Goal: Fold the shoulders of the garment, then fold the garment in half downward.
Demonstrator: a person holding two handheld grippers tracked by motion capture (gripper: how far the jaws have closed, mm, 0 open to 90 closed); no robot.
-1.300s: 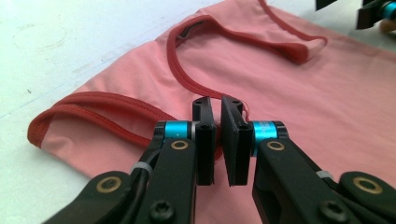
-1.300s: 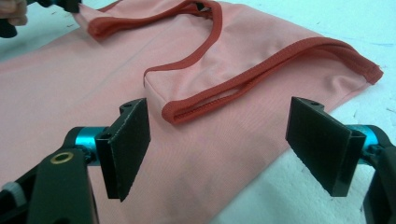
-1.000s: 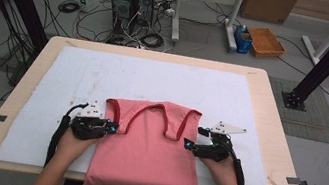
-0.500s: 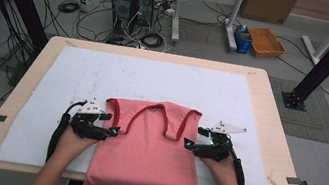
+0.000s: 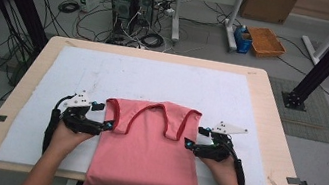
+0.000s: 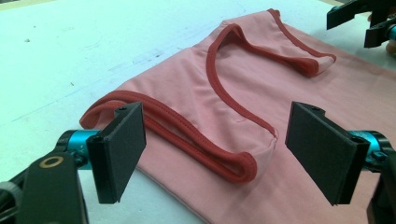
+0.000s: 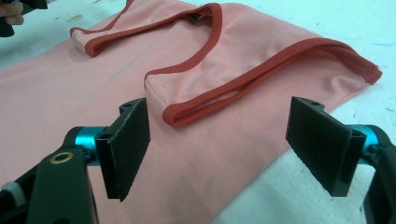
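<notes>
Now that the left tool [image 5: 107, 124] has just popped open off the pink top's [image 5: 147, 155] strap, both tools gape empty, so it's laid flat on the surface [image 5: 154, 78].

Even, bright overhead light; the white mat [image 5: 154, 83] on the tabletop [image 5: 269, 120] is pale, without glare. Shadows soft and short. High view slightly soft and grainy. Both tool views sharp mid-frame, near pads [image 6: 122, 149] slightly blurred, edges bowed.
</notes>
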